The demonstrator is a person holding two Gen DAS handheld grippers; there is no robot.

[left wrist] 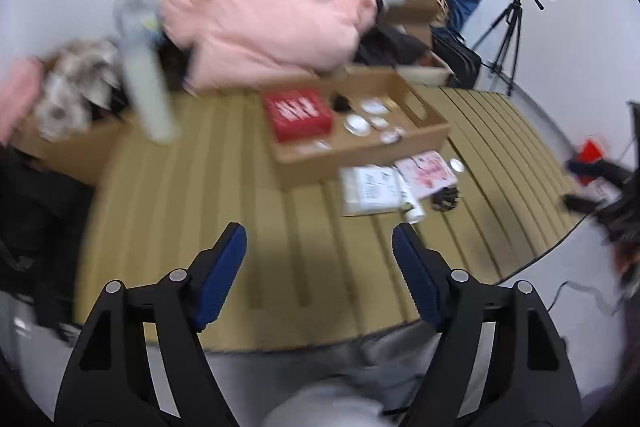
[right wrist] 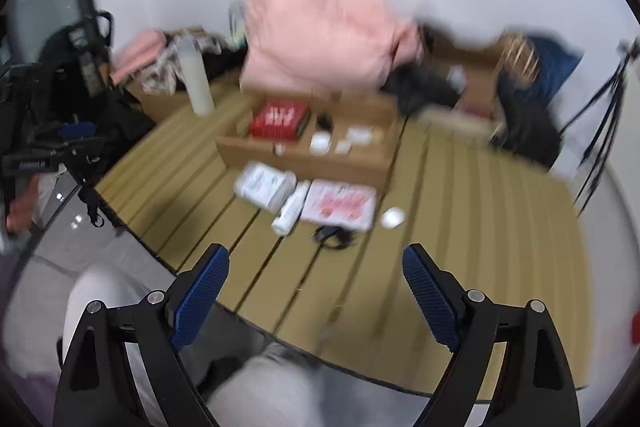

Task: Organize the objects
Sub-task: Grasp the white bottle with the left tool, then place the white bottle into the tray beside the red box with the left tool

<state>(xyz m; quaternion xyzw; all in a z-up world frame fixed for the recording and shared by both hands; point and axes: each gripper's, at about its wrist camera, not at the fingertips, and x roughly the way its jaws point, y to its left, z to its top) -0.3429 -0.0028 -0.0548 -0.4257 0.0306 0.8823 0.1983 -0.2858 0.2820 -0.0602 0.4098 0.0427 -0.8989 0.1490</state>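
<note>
Two sets of tongs, left [left wrist: 319, 231] and right [right wrist: 316, 254], stand apart and empty above a ribbed tan slatted platform [right wrist: 460, 211]. On it a shallow cardboard tray [right wrist: 320, 163] holds a red box [right wrist: 279, 119] and small round white lids; soft white packets [right wrist: 264, 186], a tube and a pink packet lie just before it.

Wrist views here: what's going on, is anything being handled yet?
Not yet. A person holds both grippers over the near edge of a slatted wooden platform, and the left gripper and right gripper are open and empty. Ahead sits a cardboard box holding a red box and small white pieces. In front of it, loose on the slats, lie a white packet, a white tube, a pink packet and a black cable.
</note>
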